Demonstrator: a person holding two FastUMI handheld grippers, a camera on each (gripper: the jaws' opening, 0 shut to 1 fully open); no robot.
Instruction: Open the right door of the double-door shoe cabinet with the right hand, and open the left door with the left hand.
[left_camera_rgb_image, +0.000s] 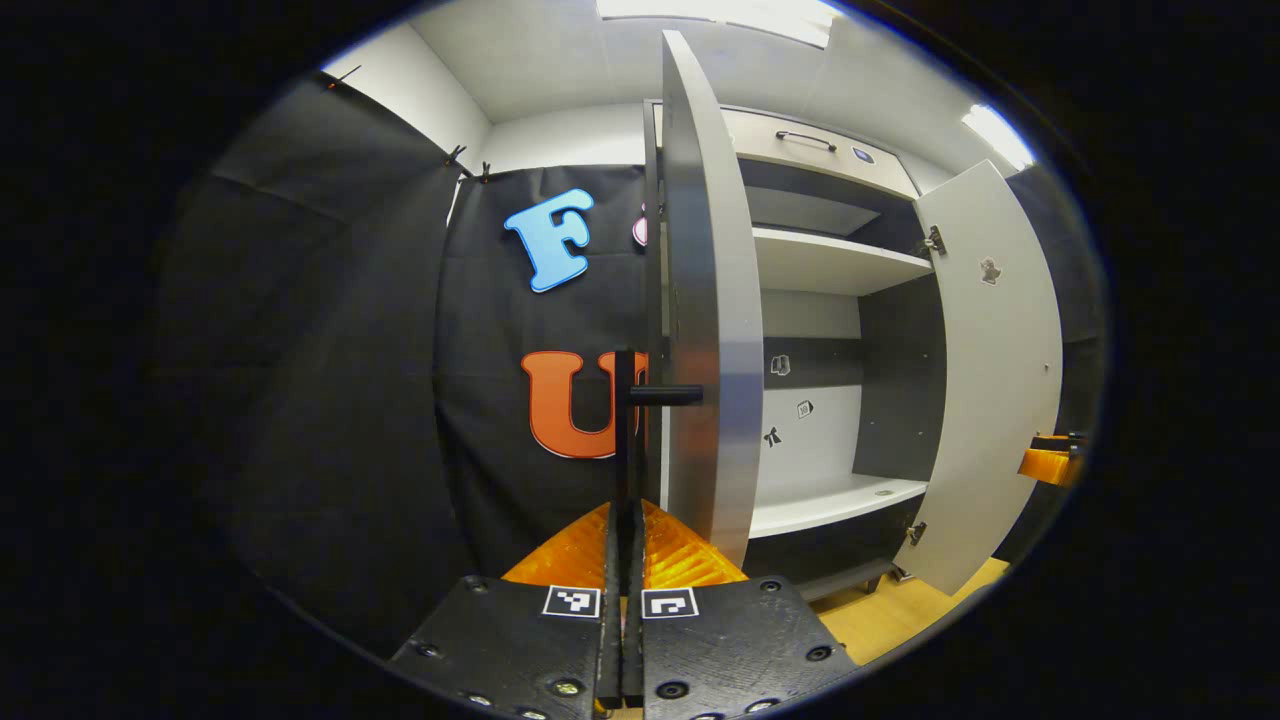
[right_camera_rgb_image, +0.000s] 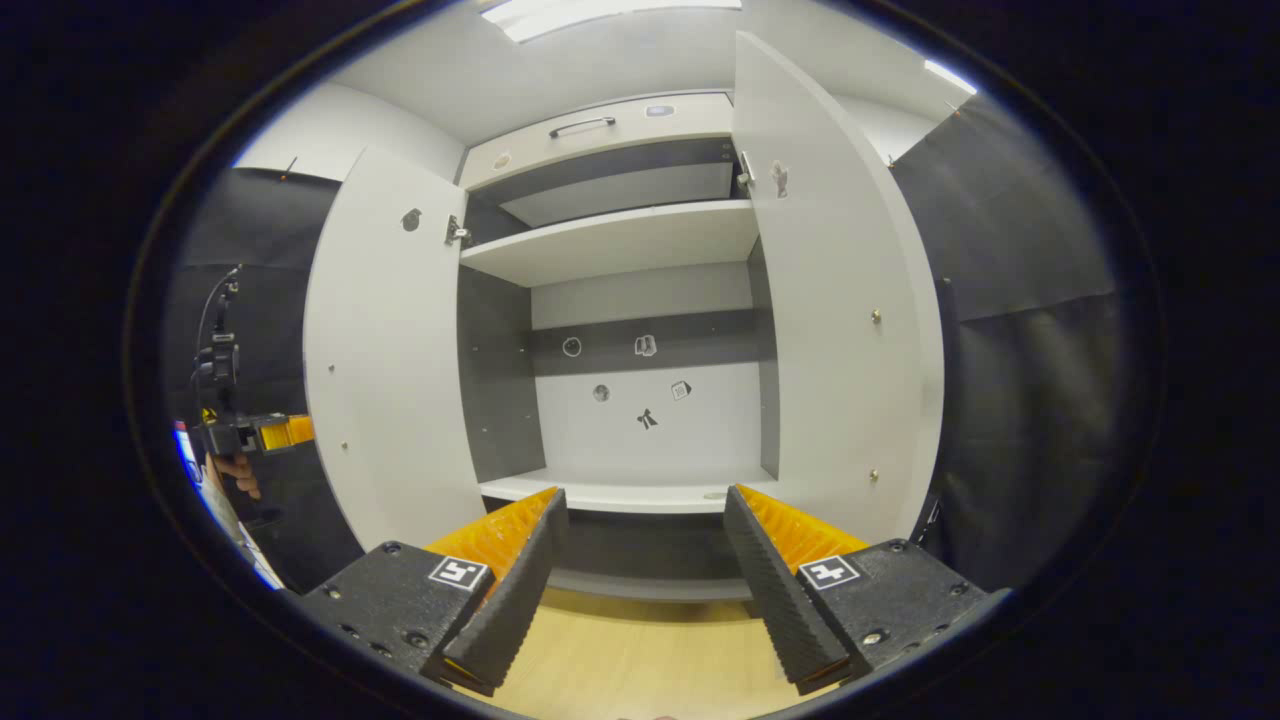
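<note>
Left gripper (left_camera_rgb_image: 622, 520) is clenched on the black bar handle (left_camera_rgb_image: 628, 440) of the grey left door (left_camera_rgb_image: 705, 300), swung edge-on, handle upright straight ahead. Right gripper (right_camera_rgb_image: 645, 560) hangs released, facing the shelves, white right door (right_camera_rgb_image: 840, 300) wide open beside it.

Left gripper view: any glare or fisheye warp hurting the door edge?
Left gripper view: ceiling light blows out; the left door edge bows and carries a bright sheen. Right gripper view: both doors curve outward, shelf evenly lit and sharp.
</note>
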